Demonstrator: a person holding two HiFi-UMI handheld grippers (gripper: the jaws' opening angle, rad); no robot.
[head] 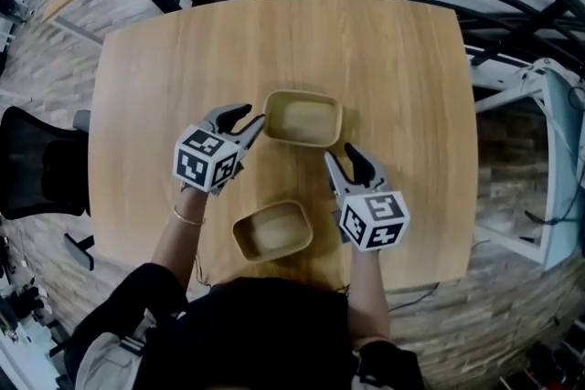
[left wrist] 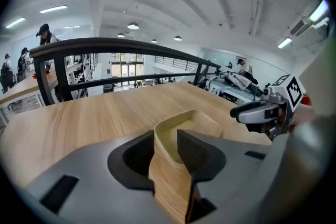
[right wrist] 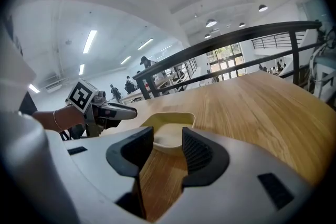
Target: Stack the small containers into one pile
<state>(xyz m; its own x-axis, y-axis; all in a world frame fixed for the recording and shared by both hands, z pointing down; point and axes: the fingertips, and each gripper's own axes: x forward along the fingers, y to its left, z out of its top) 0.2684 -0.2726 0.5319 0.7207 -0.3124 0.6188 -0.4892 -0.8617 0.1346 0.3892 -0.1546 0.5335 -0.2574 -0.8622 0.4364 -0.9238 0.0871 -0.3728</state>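
Showing near container (head: 272,231) only in head view.

No word, number or brand is readable anywhere; the white marker cubes (head: 207,160) bear only black square patterns.

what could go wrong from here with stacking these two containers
1. The left gripper has only a corner of the far container between its open jaws; a grip there may be shallow, so it could tilt or slip when lifted.
2. The right gripper, also open, points at the same container and might nudge it sideways.
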